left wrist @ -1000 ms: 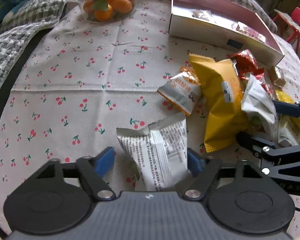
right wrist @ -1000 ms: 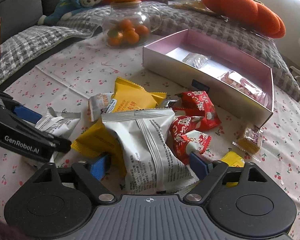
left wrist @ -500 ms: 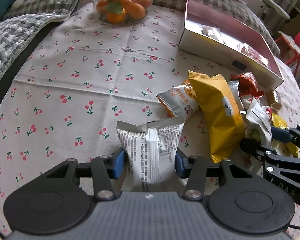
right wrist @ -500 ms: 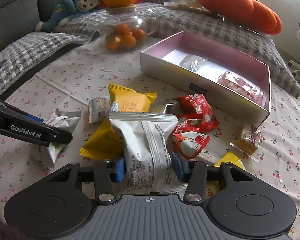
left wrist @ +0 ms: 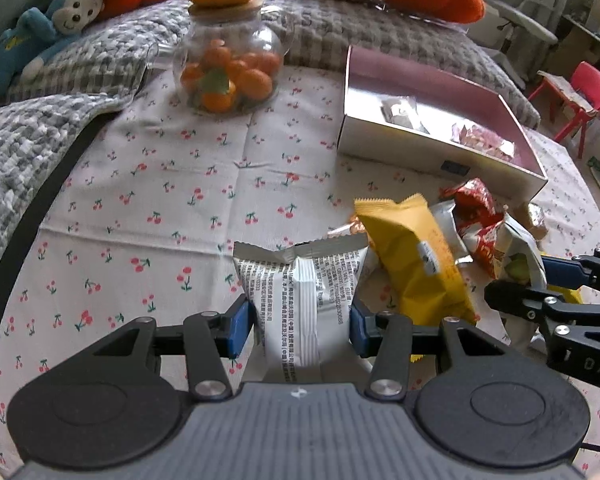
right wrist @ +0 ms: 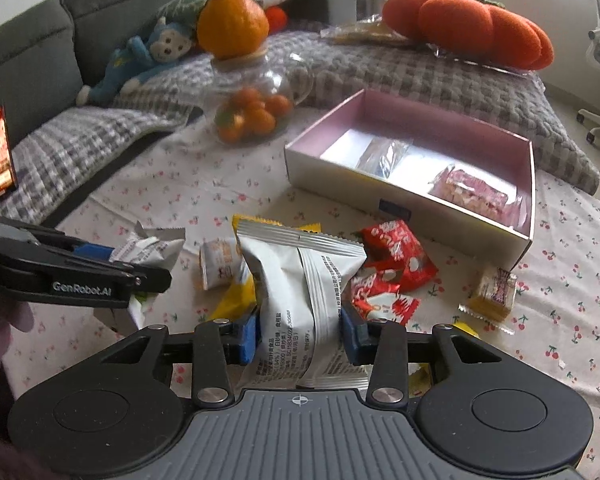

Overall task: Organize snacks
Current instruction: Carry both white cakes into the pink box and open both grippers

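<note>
A: Where do the two tongs stand?

B: Each has a snack. The left gripper [left wrist: 302,322] is clamped on a white packet [left wrist: 300,292] with black print, its blue pads [left wrist: 240,326] pressed into both sides. The right gripper [right wrist: 300,334] grips a second white packet [right wrist: 300,280] the same way — pinched across its lower half, the crimped top edge standing up ahead of the fingers.

A: And the rest of the snacks?

B: Ahead of the right gripper and slightly to its right lie the red packets [right wrist: 396,264]; a small yellow-wrapped sweet [right wrist: 492,292] sits further right. A yellow packet [left wrist: 416,264] lies just right of the left gripper's load, and a small orange-and-white packet [right wrist: 216,264] lies ahead-left of the right gripper.

A: Where should they go?

B: My guess is the pink-lined box [right wrist: 532,184], beyond the pile and ahead-right of both grippers. It already holds a clear-wrapped item [right wrist: 384,152] and a pink one [right wrist: 472,188].

A: So which step is this?

B: Pickup looks done on both sides; carrying comes next. Each gripper needs to clear the box wall before letting go, and the two should go in one at a time — they're close together. The glass jar of oranges [left wrist: 228,68], far ahead-left, is out of the way.
</note>
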